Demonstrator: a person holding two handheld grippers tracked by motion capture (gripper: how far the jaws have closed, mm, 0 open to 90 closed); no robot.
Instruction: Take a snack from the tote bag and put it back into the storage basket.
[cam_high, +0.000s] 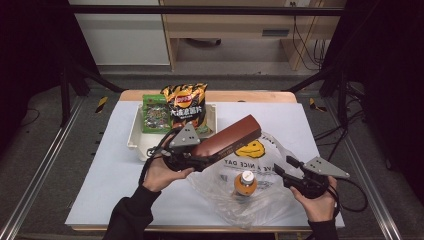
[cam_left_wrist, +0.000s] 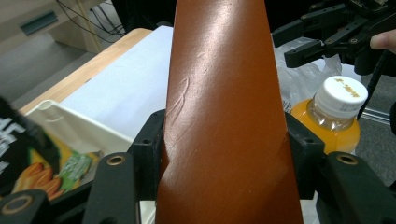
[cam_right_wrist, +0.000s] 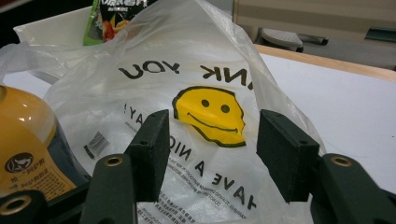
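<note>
**One brown box held above the bag**

The one long brown box (cam_high: 227, 140) is clamped between the jaws of the left gripper (cam_high: 187, 150) and is held tilted above the desk (cam_high: 100, 165), its far end over the plastic bag (cam_high: 260, 165). Its surface is smooth and a little glossy. The one bag is thin and clear, with a yellow smiling face, and one orange bottle (cam_high: 245, 184) with a white cap stands in it. The right gripper (cam_high: 281, 167) is just beside the bag, its jaws apart and empty. One white tray (cam_high: 135, 135) holds two snack packets (cam_high: 186, 106). The desk has a pale cover and a wooden edge.
</note>
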